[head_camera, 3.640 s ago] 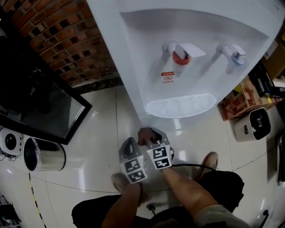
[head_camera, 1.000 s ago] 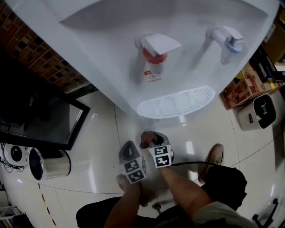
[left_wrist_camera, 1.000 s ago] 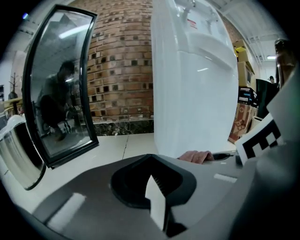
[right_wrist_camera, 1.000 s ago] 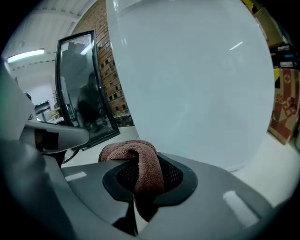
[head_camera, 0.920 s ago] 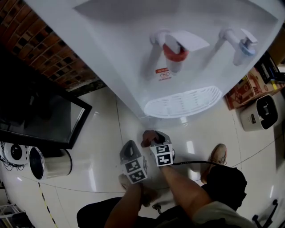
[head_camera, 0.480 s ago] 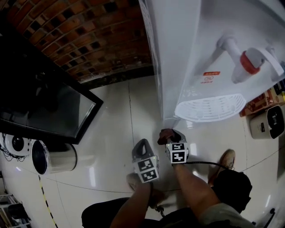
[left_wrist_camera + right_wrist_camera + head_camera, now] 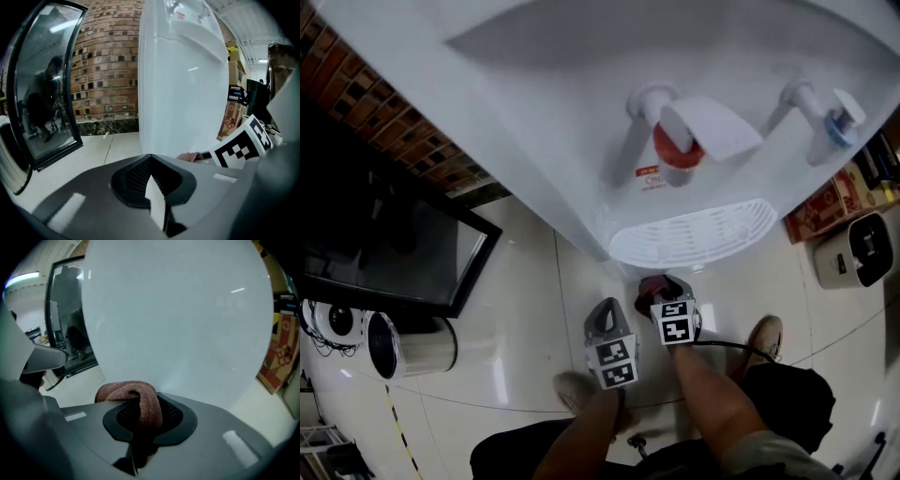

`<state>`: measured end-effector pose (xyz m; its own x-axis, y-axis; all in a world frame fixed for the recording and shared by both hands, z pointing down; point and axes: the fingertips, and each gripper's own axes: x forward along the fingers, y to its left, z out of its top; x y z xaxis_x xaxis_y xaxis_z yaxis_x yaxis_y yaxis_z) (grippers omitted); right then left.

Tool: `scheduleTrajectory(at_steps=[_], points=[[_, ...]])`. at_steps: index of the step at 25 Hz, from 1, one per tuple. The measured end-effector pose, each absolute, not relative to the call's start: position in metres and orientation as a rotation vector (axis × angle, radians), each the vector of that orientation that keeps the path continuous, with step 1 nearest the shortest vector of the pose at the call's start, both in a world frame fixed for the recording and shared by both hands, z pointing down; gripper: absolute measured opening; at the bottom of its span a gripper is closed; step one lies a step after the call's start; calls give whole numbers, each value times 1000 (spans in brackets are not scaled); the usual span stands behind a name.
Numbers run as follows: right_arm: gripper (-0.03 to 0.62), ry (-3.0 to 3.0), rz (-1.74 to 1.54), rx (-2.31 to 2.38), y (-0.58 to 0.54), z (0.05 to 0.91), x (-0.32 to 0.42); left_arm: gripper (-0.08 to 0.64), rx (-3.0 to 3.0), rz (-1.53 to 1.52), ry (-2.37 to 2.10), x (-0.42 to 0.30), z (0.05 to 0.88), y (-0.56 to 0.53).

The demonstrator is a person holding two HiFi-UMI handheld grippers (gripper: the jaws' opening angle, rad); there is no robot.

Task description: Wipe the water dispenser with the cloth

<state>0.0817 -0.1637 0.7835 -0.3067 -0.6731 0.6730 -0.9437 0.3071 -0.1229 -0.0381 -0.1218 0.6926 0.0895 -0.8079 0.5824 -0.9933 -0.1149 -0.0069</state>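
Right gripper view shows the right gripper (image 7: 143, 427) with jaws clamped on a fold of the brown terry cloth (image 7: 136, 401), near the water dispenser (image 7: 178, 324). The cloth looks soft, light and floppy, so a bunched pinch suits it. The left gripper (image 7: 152, 185) has its jaws together, empty.

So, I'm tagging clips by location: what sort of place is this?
Probably an office or shop back room: a water dispenser on a tiled floor, a brick wall behind, cardboard boxes beside it.
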Motion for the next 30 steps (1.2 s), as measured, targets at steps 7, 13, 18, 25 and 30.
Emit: scheduleTrajectory(at_steps=[7, 13, 18, 25, 30], points=[[72, -1874, 673, 1579, -177, 790, 209, 0, 2025, 675, -1726, 14, 695, -124], [72, -1826, 652, 1664, -190, 774, 277, 0, 2105, 665, -1666, 71, 686, -129], [74, -1906, 580, 1559, -197, 757, 286, 0, 2192, 624, -1601, 109, 661, -131], [74, -1968, 472, 1427, -207, 685, 292, 0, 2257, 724, -1609, 125, 591, -124], [74, -1962, 317, 1289, -208, 627, 288, 0, 2332, 722, -1661, 128, 521, -132]])
